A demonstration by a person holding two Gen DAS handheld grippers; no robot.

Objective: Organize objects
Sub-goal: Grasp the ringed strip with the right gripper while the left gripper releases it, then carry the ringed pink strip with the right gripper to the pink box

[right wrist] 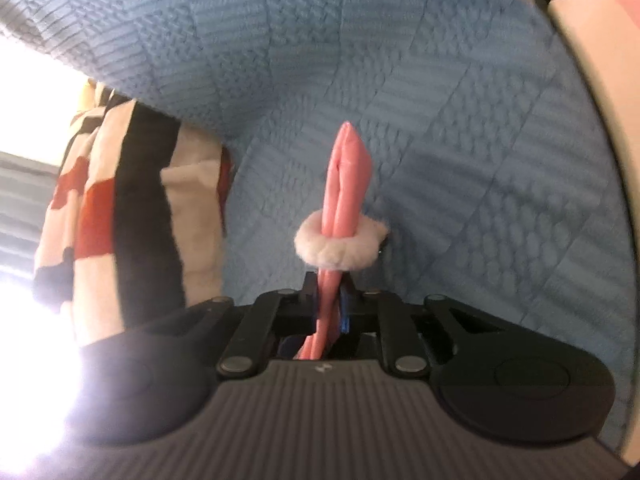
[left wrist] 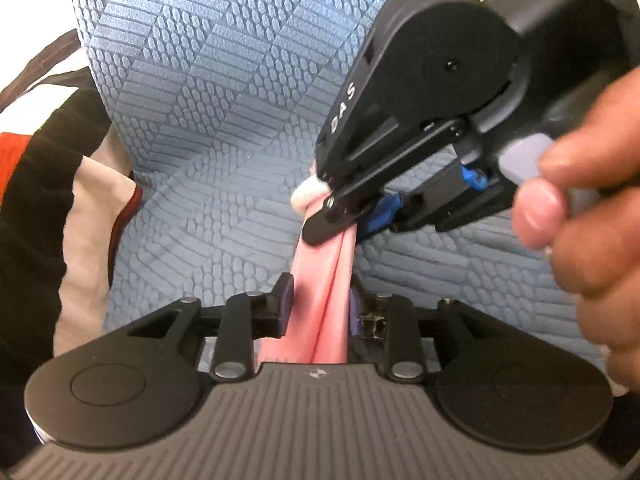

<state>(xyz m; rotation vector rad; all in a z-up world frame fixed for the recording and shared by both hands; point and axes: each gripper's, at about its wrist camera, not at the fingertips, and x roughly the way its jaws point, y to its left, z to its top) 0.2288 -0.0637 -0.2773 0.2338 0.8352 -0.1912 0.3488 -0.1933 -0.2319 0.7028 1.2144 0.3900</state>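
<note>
Both my tongs clamp the smooth folded pink rubber band (left wrist: 320,280): left tongs (left wrist: 320,300) near end, right tongs (left wrist: 340,208) beside the fluffy white ring (right wrist: 338,246), over quilted blue fabric (left wrist: 224,100).

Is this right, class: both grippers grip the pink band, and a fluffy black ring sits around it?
Not quite. The fluffy ring around the pink band is white, as the right wrist view shows. The left gripper and right gripper do both grip the band.
</note>
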